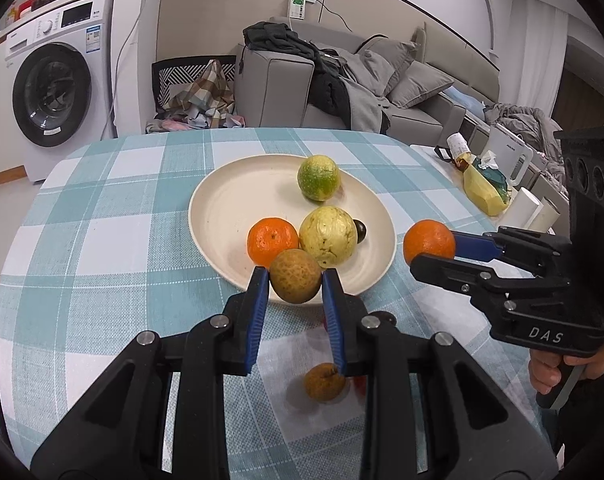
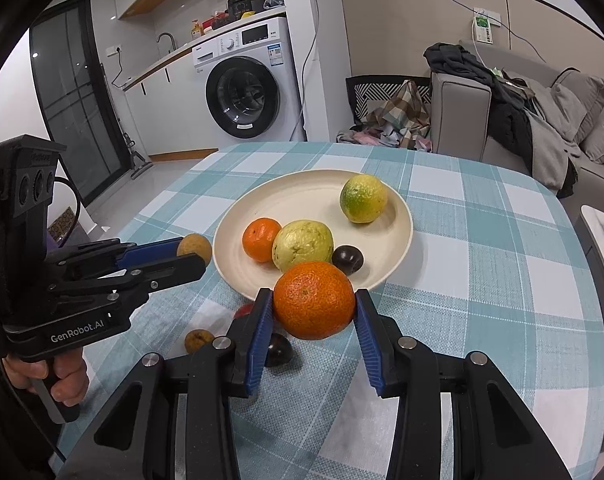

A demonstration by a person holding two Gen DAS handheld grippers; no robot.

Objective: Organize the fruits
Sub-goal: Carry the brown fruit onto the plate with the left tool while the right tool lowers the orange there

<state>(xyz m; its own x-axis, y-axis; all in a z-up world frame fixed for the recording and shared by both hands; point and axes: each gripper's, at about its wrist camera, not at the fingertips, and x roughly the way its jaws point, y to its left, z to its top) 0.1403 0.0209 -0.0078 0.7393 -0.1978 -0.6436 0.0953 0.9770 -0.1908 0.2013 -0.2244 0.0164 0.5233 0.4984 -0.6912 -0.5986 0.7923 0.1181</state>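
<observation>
Jaws of left gripper (image 1: 295, 280) clamping rough brown fruit (image 1: 295, 275), right gripper (image 2: 313, 306) pinching dimpled round orange (image 2: 313, 305).

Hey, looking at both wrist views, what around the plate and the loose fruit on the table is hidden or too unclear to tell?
- Left wrist view: the dark fruit on the plate is mostly hidden behind the yellow-green fruit.
- Left wrist view: a red thing beside the loose brown fruit is covered by the left gripper.
- Right wrist view: the red fruit and dark fruit on the table are partly covered by the right gripper fingers.
</observation>
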